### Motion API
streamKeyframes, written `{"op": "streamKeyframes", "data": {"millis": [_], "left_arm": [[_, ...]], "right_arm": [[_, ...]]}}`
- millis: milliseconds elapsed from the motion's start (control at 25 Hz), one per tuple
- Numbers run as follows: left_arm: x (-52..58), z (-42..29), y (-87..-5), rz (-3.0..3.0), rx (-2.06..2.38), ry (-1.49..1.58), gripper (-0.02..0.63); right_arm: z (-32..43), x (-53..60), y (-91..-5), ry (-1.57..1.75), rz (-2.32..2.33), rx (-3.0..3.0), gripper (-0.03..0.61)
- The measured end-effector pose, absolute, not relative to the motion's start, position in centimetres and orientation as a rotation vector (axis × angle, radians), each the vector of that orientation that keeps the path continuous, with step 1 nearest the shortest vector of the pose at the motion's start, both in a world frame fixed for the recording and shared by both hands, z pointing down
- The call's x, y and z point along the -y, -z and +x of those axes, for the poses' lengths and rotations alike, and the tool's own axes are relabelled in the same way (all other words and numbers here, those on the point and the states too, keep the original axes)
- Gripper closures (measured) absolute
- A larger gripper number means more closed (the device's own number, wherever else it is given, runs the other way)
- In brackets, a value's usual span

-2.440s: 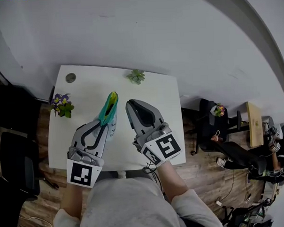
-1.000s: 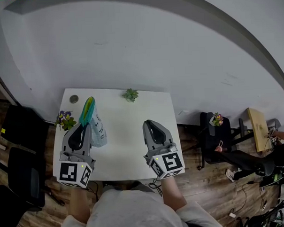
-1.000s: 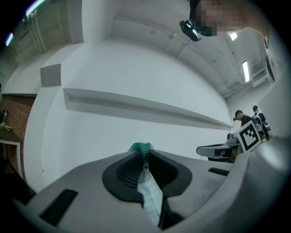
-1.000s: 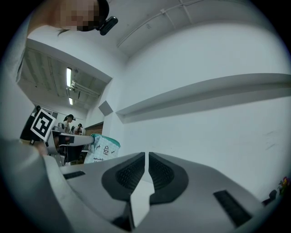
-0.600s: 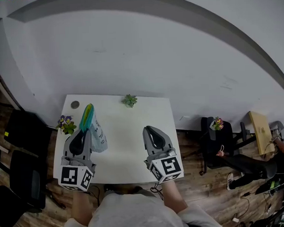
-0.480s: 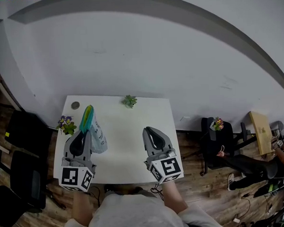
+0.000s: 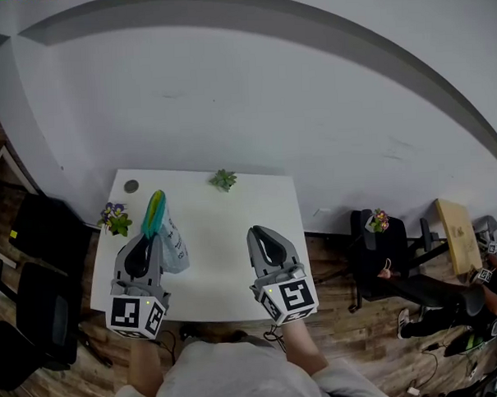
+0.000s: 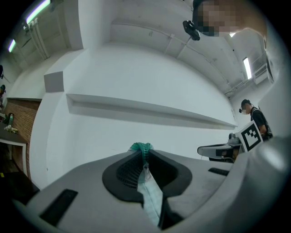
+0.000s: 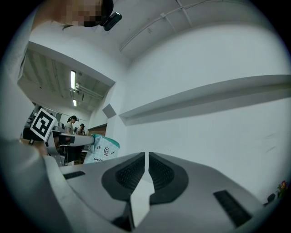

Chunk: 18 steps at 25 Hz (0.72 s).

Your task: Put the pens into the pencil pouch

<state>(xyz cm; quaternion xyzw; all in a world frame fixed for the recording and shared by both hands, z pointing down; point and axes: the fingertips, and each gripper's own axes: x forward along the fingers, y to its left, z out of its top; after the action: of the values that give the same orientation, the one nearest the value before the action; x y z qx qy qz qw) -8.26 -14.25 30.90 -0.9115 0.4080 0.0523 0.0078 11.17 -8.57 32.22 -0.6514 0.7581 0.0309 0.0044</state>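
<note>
Nothing legible: the pale, teal-topped fabric pouch (image 9: pixel 103 154), held in the left hand-held gripper (image 8: pixel 142 157), carries small dark print, too tiny to read.

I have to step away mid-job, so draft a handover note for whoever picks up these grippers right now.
Left gripper: shut on the pencil pouch, held up over the left side of the table.
Right gripper: shut, empty, over the table's near right.
Pens: none visible on the table; the pouch's inside can't be seen.
Done: unconfirmed.
Left: check the pouch for pens, then probably set it down.
</note>
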Motion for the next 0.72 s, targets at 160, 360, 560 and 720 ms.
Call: {"op": "streamKeyframes", "data": {"millis": [160, 360, 560, 720], "left_arm": [[13.6, -7.6, -30.6, -2.843, -1.277, -0.168, 0.554], [13.1, -7.1, -30.6, -2.835, -1.282, -0.167, 0.554], [12.8, -6.5, -30.5, -2.825, -1.292, -0.166, 0.554], [12.6, -6.1, -30.4, -2.820, -1.298, -0.165, 0.554]], "right_arm": [[11.6, 8.2, -31.9, -0.094, -2.024, -2.374, 0.534], [11.9, 8.1, -32.0, -0.093, -2.011, -2.389, 0.534], [12.2, 8.1, -32.1, -0.089, -1.990, -2.405, 0.534], [12.4, 8.2, -32.1, -0.085, -1.974, -2.413, 0.534]]}}
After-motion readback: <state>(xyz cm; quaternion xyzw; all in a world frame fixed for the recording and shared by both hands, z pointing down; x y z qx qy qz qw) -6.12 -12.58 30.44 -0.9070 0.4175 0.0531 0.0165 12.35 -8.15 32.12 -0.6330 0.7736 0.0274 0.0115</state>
